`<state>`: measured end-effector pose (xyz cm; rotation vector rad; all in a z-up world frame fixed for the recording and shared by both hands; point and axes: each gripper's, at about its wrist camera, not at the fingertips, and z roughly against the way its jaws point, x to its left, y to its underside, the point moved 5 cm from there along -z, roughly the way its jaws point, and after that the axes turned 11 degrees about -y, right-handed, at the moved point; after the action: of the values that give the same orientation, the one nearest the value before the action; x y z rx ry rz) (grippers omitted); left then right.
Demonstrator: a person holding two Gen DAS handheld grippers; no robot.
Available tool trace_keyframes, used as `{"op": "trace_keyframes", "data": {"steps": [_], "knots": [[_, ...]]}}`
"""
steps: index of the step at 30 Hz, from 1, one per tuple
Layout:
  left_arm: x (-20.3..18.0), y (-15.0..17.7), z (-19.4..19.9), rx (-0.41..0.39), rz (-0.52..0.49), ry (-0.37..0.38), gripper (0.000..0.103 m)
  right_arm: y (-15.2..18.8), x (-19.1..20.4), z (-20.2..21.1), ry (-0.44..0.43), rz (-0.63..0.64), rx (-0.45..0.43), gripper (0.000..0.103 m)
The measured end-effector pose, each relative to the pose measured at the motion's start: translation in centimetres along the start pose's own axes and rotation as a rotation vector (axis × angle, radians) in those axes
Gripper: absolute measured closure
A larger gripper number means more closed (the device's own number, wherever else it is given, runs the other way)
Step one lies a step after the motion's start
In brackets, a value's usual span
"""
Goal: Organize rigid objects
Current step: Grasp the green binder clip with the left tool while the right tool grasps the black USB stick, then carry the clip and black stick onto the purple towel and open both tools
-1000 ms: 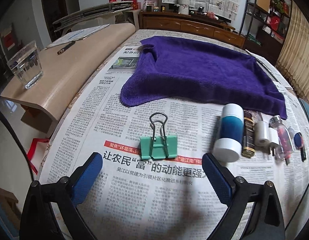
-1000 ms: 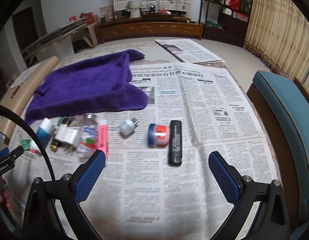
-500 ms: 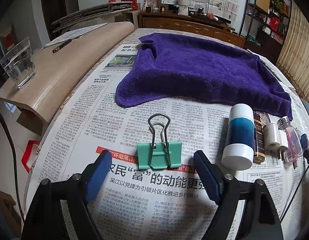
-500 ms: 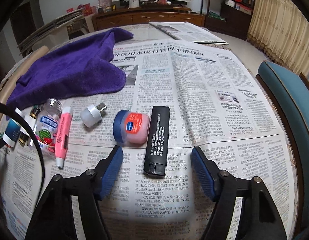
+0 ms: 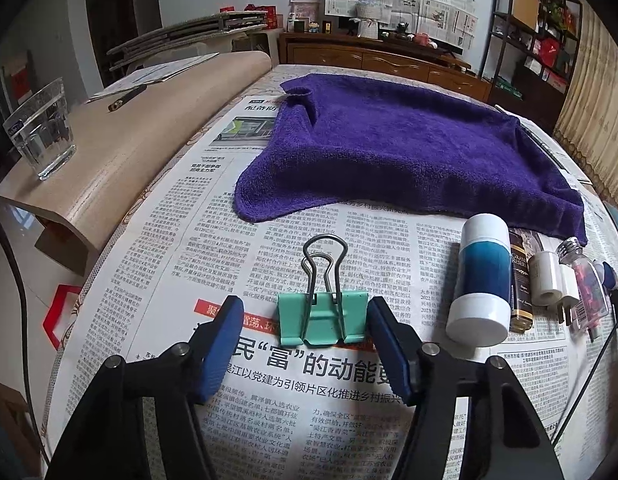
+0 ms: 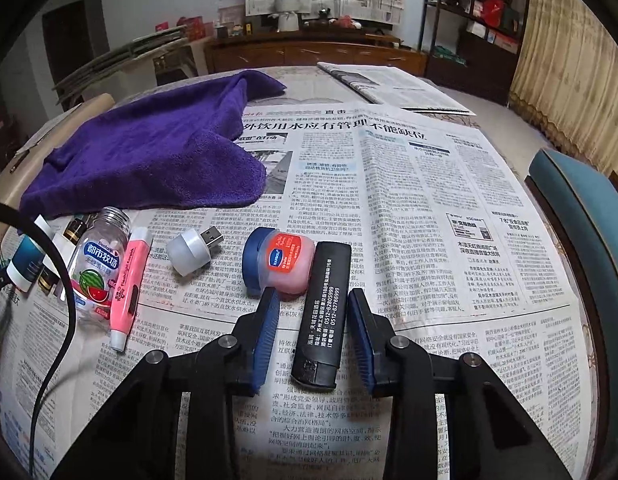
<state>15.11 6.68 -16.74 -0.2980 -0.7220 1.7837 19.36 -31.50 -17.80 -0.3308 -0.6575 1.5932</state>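
In the left wrist view a green binder clip [image 5: 323,318] lies on the newspaper between the blue pads of my left gripper [image 5: 305,320]; the jaws are partly closed, with a gap on each side of the clip. In the right wrist view a black lighter [image 6: 323,312] lies between the pads of my right gripper [image 6: 313,312], jaws narrowed around it but not pressing. A small Vaseline jar [image 6: 279,264] touches the lighter's left side.
A row of items lies beside the clip: blue-white tube [image 5: 483,280], dark bottle [image 5: 521,280], candy bottle [image 6: 97,268], pink pen [image 6: 127,284], USB light [image 6: 191,250]. A purple towel [image 5: 405,152] lies behind. A glass [image 5: 41,128] stands on the wooden side table. A teal chair [image 6: 589,216] is at the right.
Both grippers moved forward and down and narrowed their jaws: the left around the binder clip, the right around the black lighter. The objects have not moved.
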Motion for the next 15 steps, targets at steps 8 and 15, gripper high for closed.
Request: {"op": "trace_keyframes", "data": {"steps": [8, 15], "knots": [[-0.61, -0.11, 0.28, -0.014, 0.001, -0.003, 0.064, -0.05, -0.38, -0.09, -0.006, -0.020, 0.004, 0.079], [0.29, -0.19, 0.46, -0.007, 0.049, 0.050, 0.064, 0.33, -0.99, 0.42, -0.040, -0.056, 0.011, 0.080]]}}
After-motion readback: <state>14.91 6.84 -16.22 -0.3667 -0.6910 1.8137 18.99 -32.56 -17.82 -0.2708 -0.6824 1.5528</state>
